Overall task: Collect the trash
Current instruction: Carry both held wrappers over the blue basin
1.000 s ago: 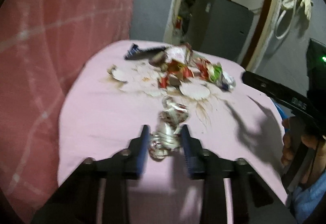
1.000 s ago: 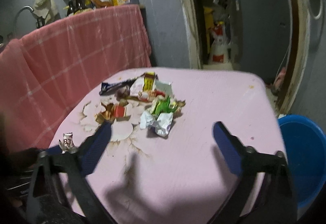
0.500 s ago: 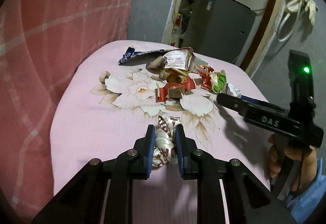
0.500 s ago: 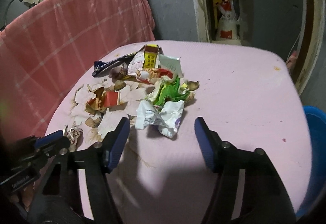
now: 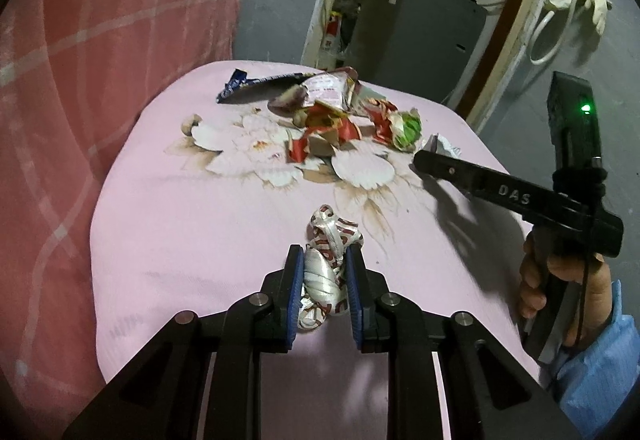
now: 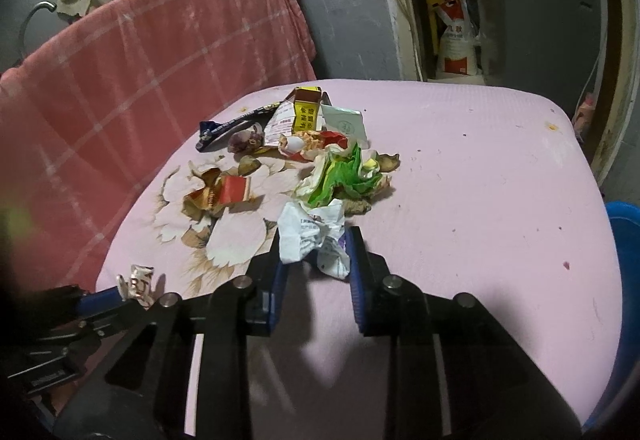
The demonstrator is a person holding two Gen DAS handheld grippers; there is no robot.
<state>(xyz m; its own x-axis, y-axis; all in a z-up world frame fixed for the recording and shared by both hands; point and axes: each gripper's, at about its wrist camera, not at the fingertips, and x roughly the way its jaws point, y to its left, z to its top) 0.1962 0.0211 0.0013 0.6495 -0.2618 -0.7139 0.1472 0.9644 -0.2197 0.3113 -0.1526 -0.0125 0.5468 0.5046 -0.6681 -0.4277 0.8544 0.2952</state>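
A crumpled silver-and-red wrapper (image 5: 332,236) sits between the blue pads of my left gripper (image 5: 322,268), which is shut on it just above the pink tablecloth (image 5: 192,232). In the right wrist view the same wrapper (image 6: 138,280) shows at the lower left. My right gripper (image 6: 316,252) is closing its jaws on a crumpled white paper (image 6: 310,230) at the near edge of the trash pile (image 6: 320,160), and both pads touch the paper. In the left wrist view one of the right gripper's fingers (image 5: 460,172) reaches in, held by a hand (image 5: 568,280).
Wrappers, a green-and-white packet (image 6: 348,176), a yellow carton (image 6: 306,114) and a dark blue wrapper (image 6: 224,128) lie heaped mid-table. A blue bin (image 6: 624,240) stands past the table's right edge. A red checked cloth (image 6: 140,80) hangs at the left.
My right gripper came forward and down to the white paper, and its jaws narrowed from wide open to around it. My left gripper tightened on the silver-and-red wrapper.
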